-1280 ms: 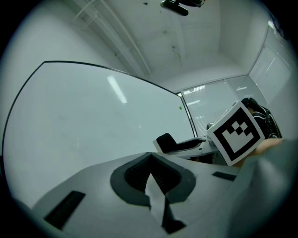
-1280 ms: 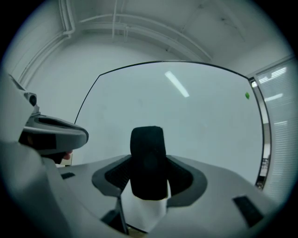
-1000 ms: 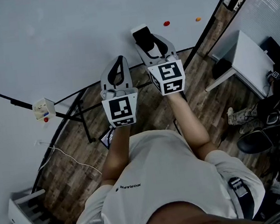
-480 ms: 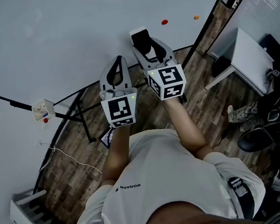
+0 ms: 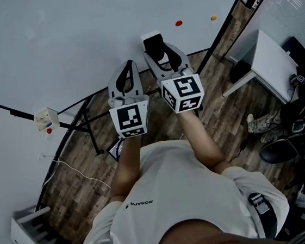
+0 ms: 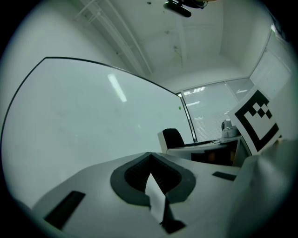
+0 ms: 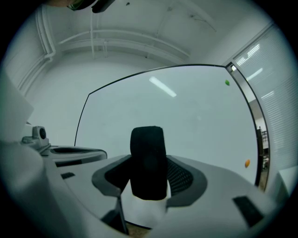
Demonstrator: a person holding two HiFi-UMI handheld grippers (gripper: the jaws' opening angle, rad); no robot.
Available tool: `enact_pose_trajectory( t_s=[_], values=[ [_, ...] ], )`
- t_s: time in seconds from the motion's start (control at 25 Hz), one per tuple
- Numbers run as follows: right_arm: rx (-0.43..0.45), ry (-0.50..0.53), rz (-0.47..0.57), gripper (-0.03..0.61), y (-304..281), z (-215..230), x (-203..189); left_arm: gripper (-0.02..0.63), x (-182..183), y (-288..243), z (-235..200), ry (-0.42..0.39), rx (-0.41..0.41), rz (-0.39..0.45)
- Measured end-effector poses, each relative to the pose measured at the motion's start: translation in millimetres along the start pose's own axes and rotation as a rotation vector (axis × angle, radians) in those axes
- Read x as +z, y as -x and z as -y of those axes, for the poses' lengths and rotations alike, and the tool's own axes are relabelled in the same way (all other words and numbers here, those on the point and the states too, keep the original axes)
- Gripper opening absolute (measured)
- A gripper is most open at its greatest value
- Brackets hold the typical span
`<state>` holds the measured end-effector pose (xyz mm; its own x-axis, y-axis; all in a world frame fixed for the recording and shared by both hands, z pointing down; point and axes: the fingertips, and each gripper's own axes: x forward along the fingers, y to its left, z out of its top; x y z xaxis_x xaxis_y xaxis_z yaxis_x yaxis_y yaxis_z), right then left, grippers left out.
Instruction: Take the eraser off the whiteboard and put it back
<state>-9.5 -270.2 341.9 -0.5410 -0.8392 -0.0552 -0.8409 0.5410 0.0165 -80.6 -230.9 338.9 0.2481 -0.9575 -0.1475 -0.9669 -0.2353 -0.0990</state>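
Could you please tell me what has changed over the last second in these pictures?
The right gripper, clamped on the eraser, has rolled slightly and slid a touch down the head view, toward the person. Nothing was taken hold of or let go. The left gripper kept its place, shut and empty, and the whiteboard looks unchanged.

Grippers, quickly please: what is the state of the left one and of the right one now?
Left gripper: closed, nothing between its jaws.
Right gripper: closed on the eraser.
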Motion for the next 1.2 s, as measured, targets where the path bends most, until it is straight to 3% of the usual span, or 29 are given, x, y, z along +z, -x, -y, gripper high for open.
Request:
enact_pose_trajectory(
  t_s=[1.2],
  values=[
    [-0.020, 0.005, 0.019, 0.233, -2, -1, -5, 0.002, -9, -11, -7, 0.030, 0.004, 0.005]
  ],
)
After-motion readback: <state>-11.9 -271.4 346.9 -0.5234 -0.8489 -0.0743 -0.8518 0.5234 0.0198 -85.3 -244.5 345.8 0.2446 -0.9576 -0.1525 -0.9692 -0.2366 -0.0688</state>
